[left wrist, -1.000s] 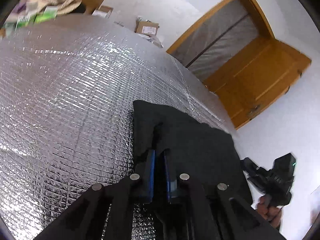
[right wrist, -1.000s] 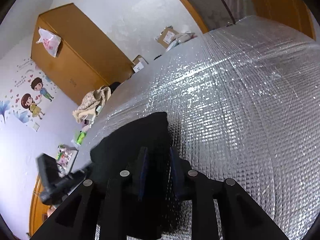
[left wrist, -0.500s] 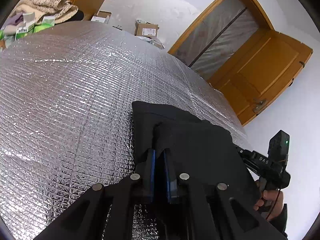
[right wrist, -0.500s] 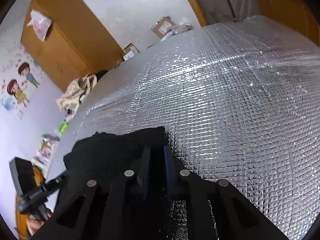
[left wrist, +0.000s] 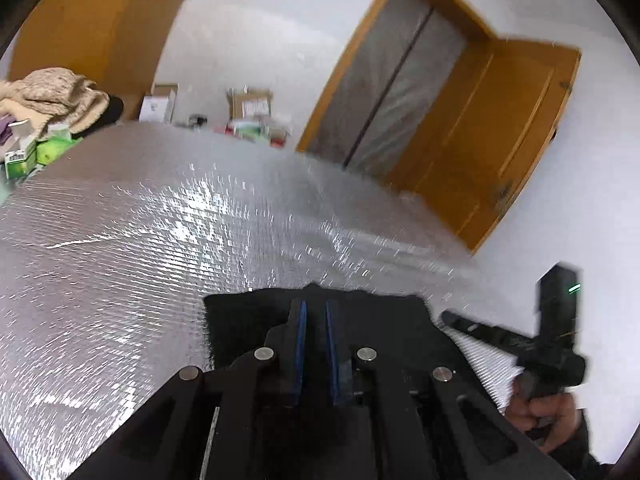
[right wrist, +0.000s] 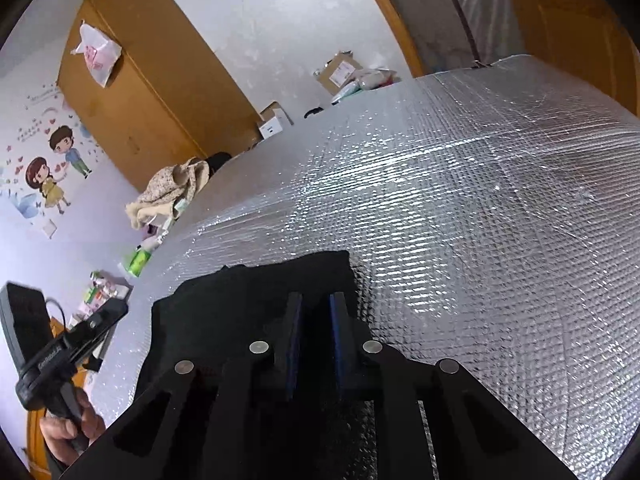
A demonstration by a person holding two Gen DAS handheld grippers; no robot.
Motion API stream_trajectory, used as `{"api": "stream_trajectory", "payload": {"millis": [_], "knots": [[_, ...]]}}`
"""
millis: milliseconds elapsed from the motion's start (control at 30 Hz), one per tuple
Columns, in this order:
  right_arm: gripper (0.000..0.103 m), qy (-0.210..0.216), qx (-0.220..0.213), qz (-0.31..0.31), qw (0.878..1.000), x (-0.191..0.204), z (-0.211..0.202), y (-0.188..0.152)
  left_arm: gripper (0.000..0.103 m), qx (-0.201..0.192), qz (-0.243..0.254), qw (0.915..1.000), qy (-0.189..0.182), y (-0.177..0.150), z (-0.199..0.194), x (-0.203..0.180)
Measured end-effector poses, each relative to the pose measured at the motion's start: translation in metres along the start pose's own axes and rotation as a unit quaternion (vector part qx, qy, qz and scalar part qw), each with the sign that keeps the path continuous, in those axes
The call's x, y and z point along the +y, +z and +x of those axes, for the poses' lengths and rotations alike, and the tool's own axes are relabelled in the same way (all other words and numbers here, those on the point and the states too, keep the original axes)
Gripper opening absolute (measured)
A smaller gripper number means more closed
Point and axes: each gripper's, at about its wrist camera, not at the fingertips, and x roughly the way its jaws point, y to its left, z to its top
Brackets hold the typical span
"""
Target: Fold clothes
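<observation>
the left tool [left wrist: 313, 308] is clamped on the near edge of the black garment [left wrist: 372, 320], which lies on the silver quilted table [left wrist: 160, 240]. the right tool [right wrist: 314, 300] has the same cloth's other corner between its pads, its jaws easing apart slightly.

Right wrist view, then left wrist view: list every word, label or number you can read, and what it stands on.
"GenRobot.AI", as far as it can be made out: white lettering on the body of the left gripper.
Wall sticker: writing above the cartoon pair, too small to read.
Plastic bag: pink print, unreadable.
Cardboard box: label too small.
Left wrist view: box labels blurred, unreadable.
</observation>
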Motion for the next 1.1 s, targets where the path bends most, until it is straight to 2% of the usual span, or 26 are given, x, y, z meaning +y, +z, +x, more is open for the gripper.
{"api": "stream_trajectory", "payload": {"millis": [67,100,233,333,500,633,733,800,933,1100], "knots": [[0.014,0.000,0.001,-0.002,1.000,0.002,0.004,0.002,0.008,0.043,-0.023,0.9985,0.025,-0.005,0.023,0.011],[0.014,-0.003,0.003,-0.004,1.000,0.002,0.008,0.003,0.004,0.049,-0.036,0.9980,0.021,-0.007,0.030,0.015],[0.014,-0.020,0.030,-0.001,0.999,-0.008,0.028,0.002,0.002,0.037,-0.040,0.9984,0.013,-0.008,0.033,0.020],[0.014,-0.014,0.030,0.007,0.999,-0.014,0.029,0.003,0.002,0.039,-0.048,0.9981,0.005,-0.005,0.036,0.021],[0.016,-0.006,0.018,-0.008,1.000,-0.004,0.002,-0.008,0.002,0.018,-0.035,0.9992,0.005,-0.018,0.004,0.009],[0.016,0.014,0.004,-0.030,0.999,0.006,-0.035,-0.033,0.002,-0.006,-0.015,0.9998,-0.008,-0.039,-0.037,-0.013],[0.016,0.016,0.006,-0.055,0.998,0.016,-0.052,-0.056,0.002,0.013,0.001,0.9999,-0.010,-0.064,-0.037,-0.020],[0.016,0.001,0.014,-0.074,0.997,0.018,-0.050,-0.067,0.002,0.032,0.001,0.9995,-0.007,-0.079,-0.030,-0.018],[0.016,-0.009,0.022,-0.062,0.998,0.012,-0.048,-0.072,0.002,0.023,-0.009,0.9997,-0.001,-0.077,-0.036,-0.018],[0.016,-0.003,0.007,-0.097,0.995,0.027,-0.064,-0.073,0.002,0.022,-0.001,0.9997,0.006,-0.087,-0.038,-0.017]]}}
